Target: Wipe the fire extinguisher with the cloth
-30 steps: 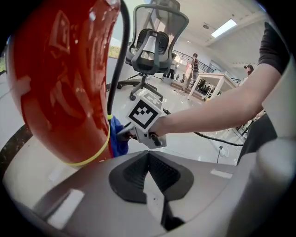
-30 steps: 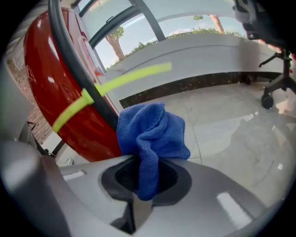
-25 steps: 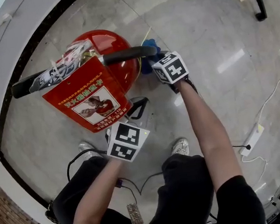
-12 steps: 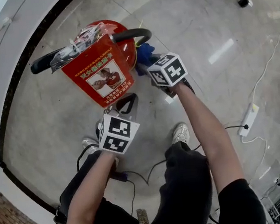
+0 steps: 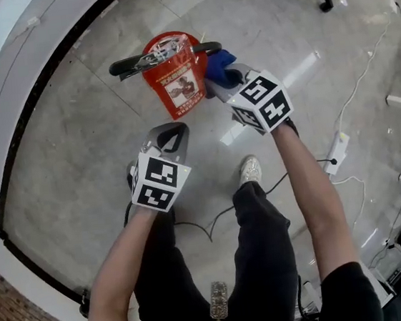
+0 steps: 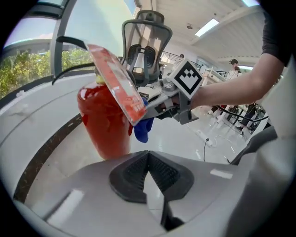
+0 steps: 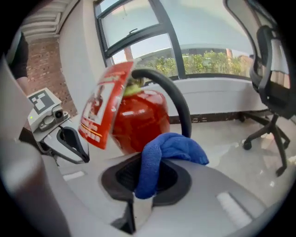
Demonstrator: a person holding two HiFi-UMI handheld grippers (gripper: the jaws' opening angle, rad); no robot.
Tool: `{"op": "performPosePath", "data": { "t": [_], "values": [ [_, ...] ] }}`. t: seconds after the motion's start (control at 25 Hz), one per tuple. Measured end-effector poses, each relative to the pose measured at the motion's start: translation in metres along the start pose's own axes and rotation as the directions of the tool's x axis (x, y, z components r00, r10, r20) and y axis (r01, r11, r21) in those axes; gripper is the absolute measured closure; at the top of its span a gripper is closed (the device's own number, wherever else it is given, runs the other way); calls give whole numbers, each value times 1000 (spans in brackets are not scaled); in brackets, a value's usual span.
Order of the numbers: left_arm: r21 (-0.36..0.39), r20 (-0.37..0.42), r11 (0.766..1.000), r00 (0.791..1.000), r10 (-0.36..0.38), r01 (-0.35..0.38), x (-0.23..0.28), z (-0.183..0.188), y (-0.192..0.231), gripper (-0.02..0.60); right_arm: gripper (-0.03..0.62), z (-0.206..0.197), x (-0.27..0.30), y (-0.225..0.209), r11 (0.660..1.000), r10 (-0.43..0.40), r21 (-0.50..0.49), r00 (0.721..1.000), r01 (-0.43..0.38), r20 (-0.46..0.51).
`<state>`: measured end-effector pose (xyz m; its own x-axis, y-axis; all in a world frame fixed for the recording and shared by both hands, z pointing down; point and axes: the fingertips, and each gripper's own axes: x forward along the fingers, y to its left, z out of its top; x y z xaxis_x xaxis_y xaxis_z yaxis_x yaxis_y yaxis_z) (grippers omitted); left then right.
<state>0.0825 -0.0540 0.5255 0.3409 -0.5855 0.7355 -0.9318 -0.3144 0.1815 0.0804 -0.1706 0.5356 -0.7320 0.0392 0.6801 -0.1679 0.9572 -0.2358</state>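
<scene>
Now the upright red metal fire extinguisher (image 7: 141, 118) stands on the pale stone floor (image 5: 75, 134) just ahead of your right gripper (image 7: 144, 171), which pinches the bunched blue cloth (image 7: 171, 148). Your left gripper (image 6: 149, 164), pressed together and empty, hangs farther back.

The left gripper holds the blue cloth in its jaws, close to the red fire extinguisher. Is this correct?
No. The right gripper holds the blue cloth in its jaws, close to the red fire extinguisher; the right gripper view shows it.
</scene>
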Motion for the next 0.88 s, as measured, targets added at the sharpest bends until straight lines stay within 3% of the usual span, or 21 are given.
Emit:
{"op": "performPosePath", "data": {
  "t": [0.12, 0.24, 0.48, 0.64, 0.72, 0.88],
  "values": [
    [12, 39, 999, 999, -36, 35, -21, 17, 2, 575, 553, 24, -26, 12, 979, -75, -193, 997, 69, -22],
    [49, 51, 997, 996, -69, 66, -37, 21, 10, 575, 553, 48, -46, 25, 908, -149, -397, 989, 132, -13],
    [129, 79, 989, 994, -79, 69, -38, 12, 27, 575, 553, 69, -59, 47, 884, -129, -431, 980, 183, 151],
    [121, 129, 992, 990, -58, 43, -19, 6, 38, 575, 553, 63, -61, 43, 890, -144, -379, 946, 252, 291],
    [118, 145, 992, 988, -58, 41, -5, 1, 38, 575, 553, 39, -50, 39, 883, -140, -395, 945, 253, 294],
    [135, 156, 990, 985, -70, 48, 20, -16, 33, 575, 553, -34, 6, 40, 871, -84, -464, 979, 164, 187]
  ]
}}
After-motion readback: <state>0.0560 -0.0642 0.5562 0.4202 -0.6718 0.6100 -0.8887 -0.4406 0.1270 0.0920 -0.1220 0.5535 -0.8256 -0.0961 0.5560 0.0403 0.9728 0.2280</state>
